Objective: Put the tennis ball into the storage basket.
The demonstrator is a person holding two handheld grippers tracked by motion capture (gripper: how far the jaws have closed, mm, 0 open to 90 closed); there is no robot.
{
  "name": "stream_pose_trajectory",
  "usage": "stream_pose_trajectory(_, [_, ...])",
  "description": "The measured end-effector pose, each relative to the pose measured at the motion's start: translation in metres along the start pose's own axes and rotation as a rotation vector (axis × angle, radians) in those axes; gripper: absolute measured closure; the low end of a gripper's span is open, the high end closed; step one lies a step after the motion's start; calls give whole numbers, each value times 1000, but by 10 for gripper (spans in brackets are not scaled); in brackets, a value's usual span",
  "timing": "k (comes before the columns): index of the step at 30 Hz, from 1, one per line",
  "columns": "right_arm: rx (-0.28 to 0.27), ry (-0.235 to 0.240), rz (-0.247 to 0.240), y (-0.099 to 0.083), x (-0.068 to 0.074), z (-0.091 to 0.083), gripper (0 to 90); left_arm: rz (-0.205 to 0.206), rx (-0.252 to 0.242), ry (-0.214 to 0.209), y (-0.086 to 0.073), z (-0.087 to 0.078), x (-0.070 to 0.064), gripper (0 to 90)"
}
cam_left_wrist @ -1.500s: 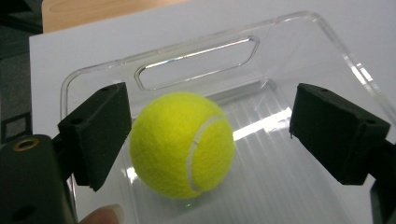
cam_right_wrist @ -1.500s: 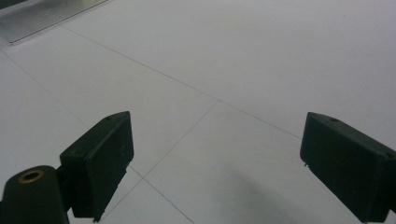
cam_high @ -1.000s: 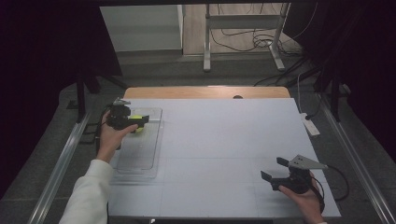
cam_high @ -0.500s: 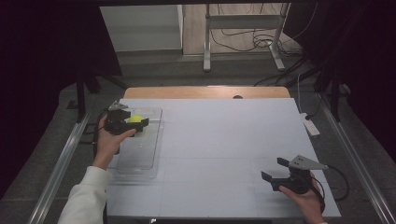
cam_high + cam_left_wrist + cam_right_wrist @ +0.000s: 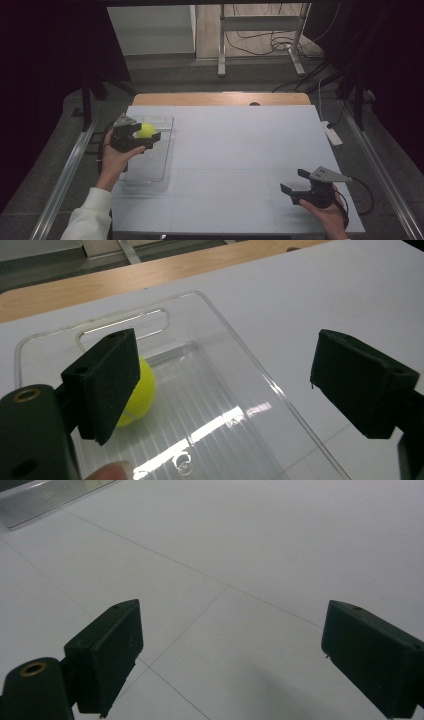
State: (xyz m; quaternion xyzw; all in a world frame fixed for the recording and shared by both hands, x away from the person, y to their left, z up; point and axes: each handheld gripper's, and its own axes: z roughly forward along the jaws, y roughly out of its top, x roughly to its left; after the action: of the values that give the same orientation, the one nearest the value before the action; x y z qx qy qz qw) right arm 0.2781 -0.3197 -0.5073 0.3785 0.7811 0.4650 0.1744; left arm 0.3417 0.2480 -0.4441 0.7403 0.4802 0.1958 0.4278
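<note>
1. The white desk [image 5: 235,150] lies bare across its middle and right, so there is wide room to pass between the clear tray [image 5: 157,170] at the left and the right tongs [image 5: 296,181] near the front right corner.
2. The tray's raised walls and the yellow ball [image 5: 146,130] at its far end block low sideways passes there.
3. The left tongs [image 5: 145,141] hang over the tray with jaws spread wide; the ball [image 5: 136,395] sits beside one jaw.
4. The right tongs [image 5: 227,660], jaws wide apart, face plain desk.
</note>
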Motion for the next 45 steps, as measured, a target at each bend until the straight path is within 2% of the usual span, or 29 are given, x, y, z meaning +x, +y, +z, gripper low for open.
stream_pose_trajectory(5, [0, -2, -1, 0, 0, 0, 98, 18, -15, -31, -6, -5, -11, 133])
stream_pose_trajectory(18, [-9, -2, 4, 1, 0, -1, 98, 41, -65, -80, -28, -25, -33, 135])
stream_pose_trajectory(24, [-20, -5, 14, 1, -2, -4, 98, 62, -58, -103, -43, -27, -46, 135])
stream_pose_trajectory(28, [-27, -5, 23, 1, -3, -5, 98, 76, -42, -102, -54, -27, -53, 136])
stream_pose_trajectory(38, [-28, -7, 22, 1, -3, -6, 98, 85, -43, -118, -71, -31, -61, 136])
stream_pose_trajectory(45, [-35, -6, 19, 2, -3, -6, 98, 82, -25, -123, -82, -30, -65, 136])
